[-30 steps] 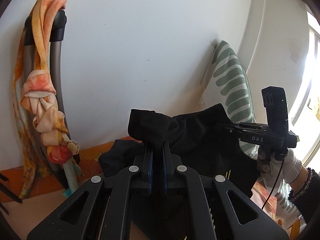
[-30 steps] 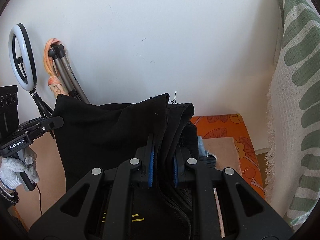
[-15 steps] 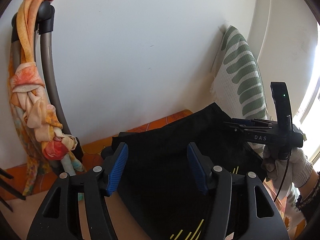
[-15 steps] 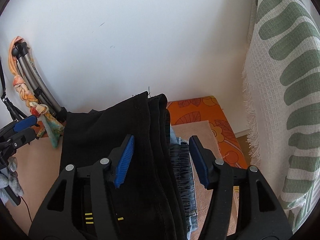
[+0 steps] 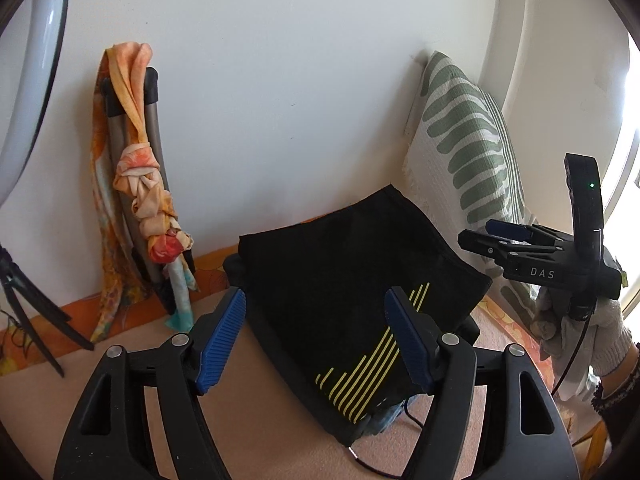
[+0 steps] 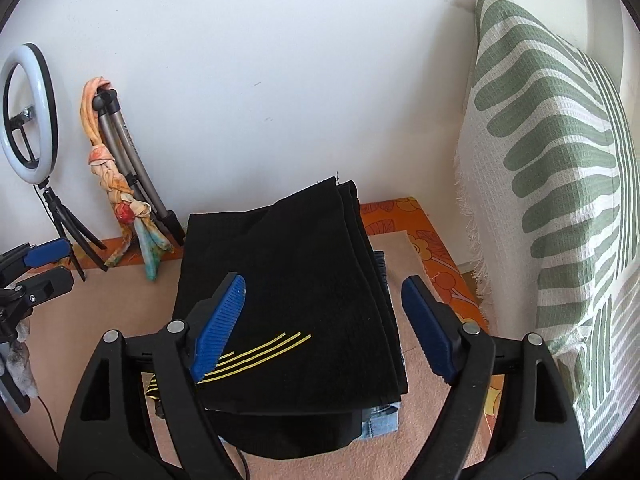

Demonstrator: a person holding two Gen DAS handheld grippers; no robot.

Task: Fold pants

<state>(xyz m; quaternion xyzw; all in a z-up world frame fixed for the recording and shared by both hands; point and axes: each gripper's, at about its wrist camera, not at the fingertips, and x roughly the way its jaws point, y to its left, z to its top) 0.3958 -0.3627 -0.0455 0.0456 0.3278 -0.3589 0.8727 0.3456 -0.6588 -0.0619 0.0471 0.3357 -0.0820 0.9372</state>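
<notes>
Left claw: our left gripper (image 5: pixel 314 334) has its blue pads wide apart and holds nothing; it hangs just above the near edge of the pants.
Right claw: our right gripper (image 6: pixel 322 318) is spread as wide, also empty, over the middle of the pants.
Pants: the black pants (image 6: pixel 292 276) lie folded into a thick rectangle on the beige mat (image 6: pixel 120 304), several layers showing along the right edge, yellow stripes on top near our claws.
Under the pants: a bit of blue denim (image 6: pixel 380 424) sticks out below the pants at their near right corner, and a thin dark cable runs out from their near side.
Left of the pants: a folded tripod (image 6: pixel 132 172) with an orange scarf (image 6: pixel 110 176) knotted round it leans on the white wall, close to the pants' far left corner; a ring light (image 6: pixel 28 112) stands further left.
Right of the pants: a green-and-white patterned cushion (image 6: pixel 552 208) stands upright, near the pants but apart from them.
Edges: the mat's orange flowered border (image 6: pixel 404 212) runs behind and to the right of the pants.
Open room: bare mat shows left of the pants, and a narrower strip on their right.
</notes>
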